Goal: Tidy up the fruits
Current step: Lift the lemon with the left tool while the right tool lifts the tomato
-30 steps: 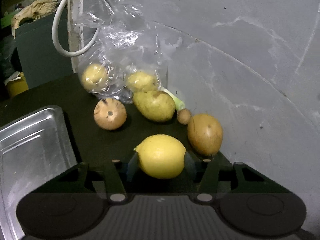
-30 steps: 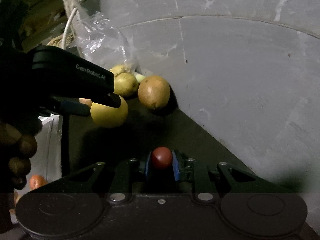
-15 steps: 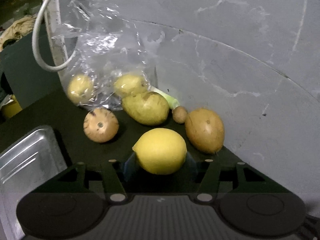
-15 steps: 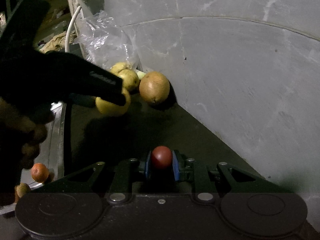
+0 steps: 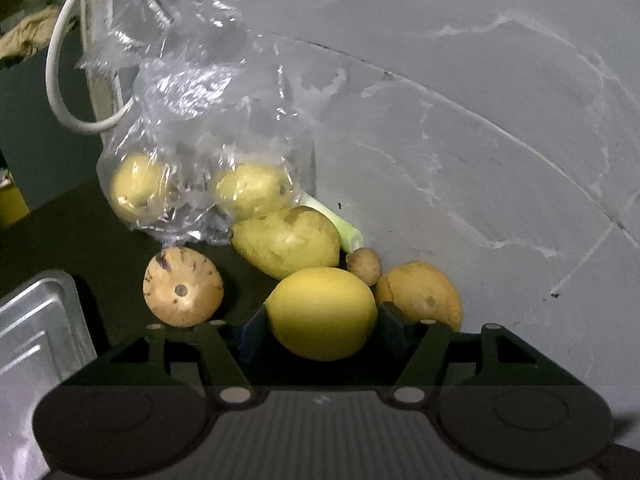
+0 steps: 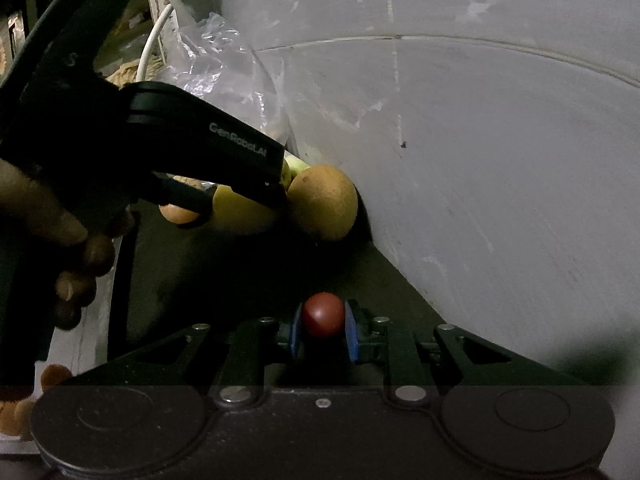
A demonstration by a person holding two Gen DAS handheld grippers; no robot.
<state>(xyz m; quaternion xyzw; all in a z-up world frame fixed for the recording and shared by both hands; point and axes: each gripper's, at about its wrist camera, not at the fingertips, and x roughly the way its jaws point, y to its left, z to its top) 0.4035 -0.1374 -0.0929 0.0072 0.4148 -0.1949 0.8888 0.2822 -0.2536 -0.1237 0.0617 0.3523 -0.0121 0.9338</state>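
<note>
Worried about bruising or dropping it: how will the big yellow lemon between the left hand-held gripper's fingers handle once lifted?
The smooth oval yellow lemon looks firm, so it probably won't squash. Its rounded skin may slip or pivot between the left hand-held gripper pads. Set down on the dark tabletop, it would likely roll.

Your left gripper: black body, ribbed grey panel down the centre, two round recessed discs at the corners, two silver rivets at the linkage pivots, small brass pins further out. Blue pads on the fingers. From the right wrist view its side shell is glossy black with "GenRobot.AI" printed in light lettering.

Your right gripper: same black frame, triangular cut-outs in the linkage arms, silver rivets, one small centre screw, blue pads.

Your hand: no sleeve or glove visible.
</note>
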